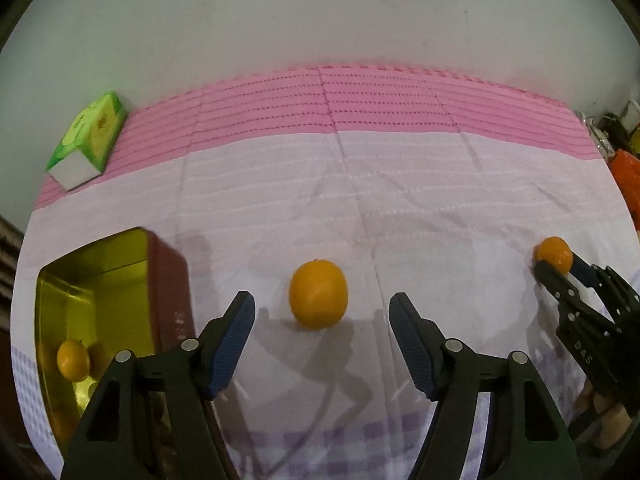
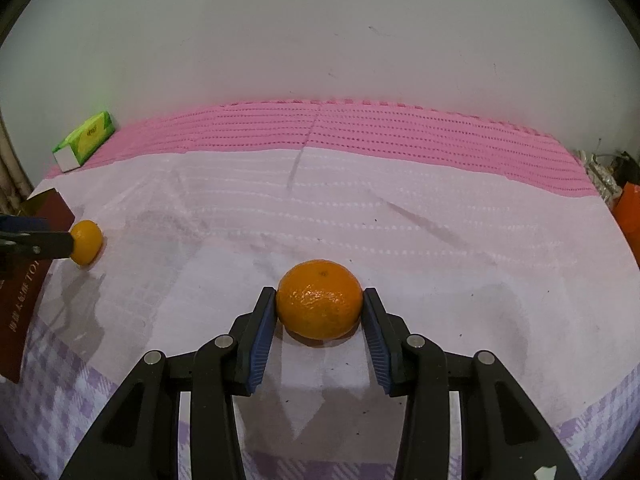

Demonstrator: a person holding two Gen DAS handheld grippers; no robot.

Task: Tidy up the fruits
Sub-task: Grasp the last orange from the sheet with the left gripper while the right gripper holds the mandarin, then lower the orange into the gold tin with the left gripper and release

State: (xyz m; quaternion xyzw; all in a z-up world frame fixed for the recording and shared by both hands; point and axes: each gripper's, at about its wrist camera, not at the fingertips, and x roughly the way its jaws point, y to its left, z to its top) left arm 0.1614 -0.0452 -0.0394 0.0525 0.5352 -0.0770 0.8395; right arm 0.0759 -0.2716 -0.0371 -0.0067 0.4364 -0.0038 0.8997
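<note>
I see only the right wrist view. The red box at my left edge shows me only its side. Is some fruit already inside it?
Observer: Yes. The tin box is open, gold inside, and one small orange lies in it.
Operator: And the left orange, half hidden by a dark finger: is it gripped?
Observer: No. The left claw is open; that orange lies on the cloth between its fingertips, touching neither.
Operator: Good. The right claw grips the near orange; I will bring it to the box.
</note>
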